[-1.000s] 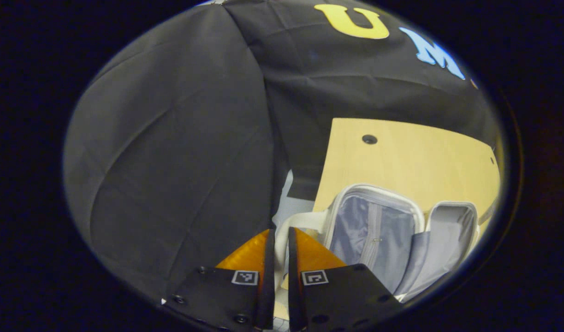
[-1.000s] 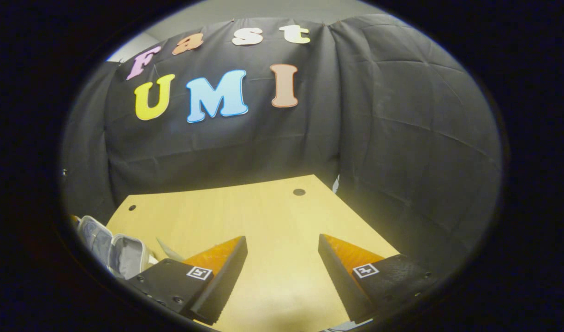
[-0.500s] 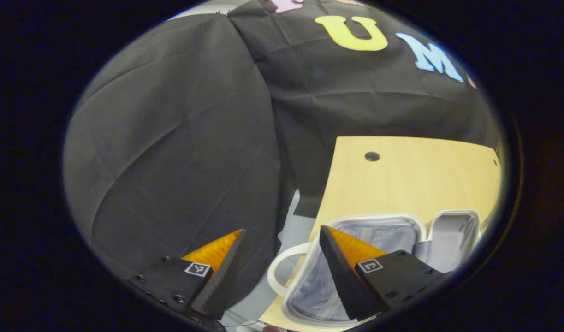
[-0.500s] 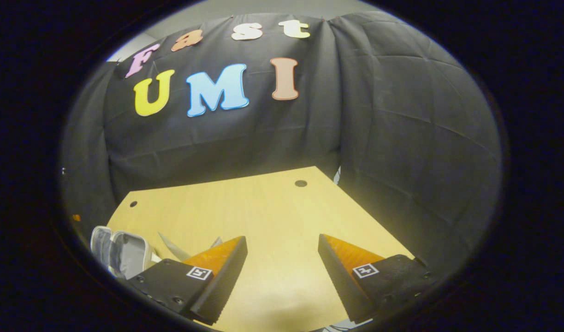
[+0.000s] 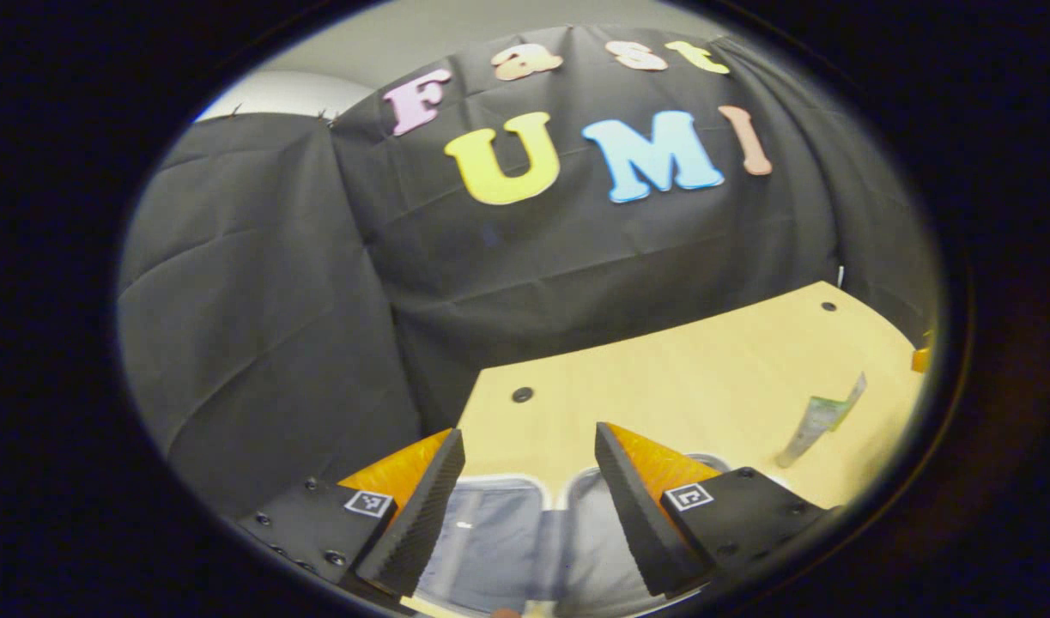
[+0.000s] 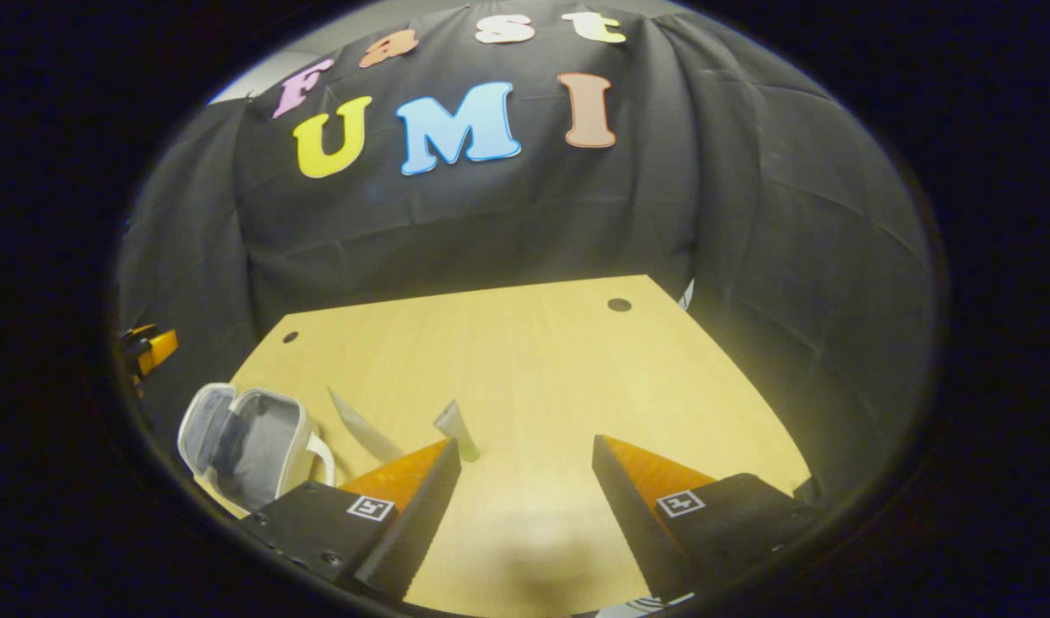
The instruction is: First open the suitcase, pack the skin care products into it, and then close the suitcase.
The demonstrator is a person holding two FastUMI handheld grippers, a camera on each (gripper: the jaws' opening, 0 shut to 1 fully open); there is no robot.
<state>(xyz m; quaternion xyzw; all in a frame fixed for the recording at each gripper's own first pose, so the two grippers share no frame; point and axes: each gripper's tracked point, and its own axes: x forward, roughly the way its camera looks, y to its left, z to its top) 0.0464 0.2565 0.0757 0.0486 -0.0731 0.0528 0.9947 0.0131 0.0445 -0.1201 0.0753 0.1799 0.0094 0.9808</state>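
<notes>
Now suitcase [image 6: 250, 433] lies open, both grippers spread wide and empty; next, right gripper [image 6: 525, 481] should grab tube [image 6: 456, 429] just ahead.

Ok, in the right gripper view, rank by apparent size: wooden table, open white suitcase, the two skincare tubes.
1. Light wooden table
2. Open white suitcase
3. Pale flat tube and greenish tube: alike, both partly hidden, unranked.

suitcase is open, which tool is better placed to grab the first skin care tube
Right, probably. The right tool is open with two tubes lying just ahead on the table. The left tool hangs over the open suitcase.
</notes>
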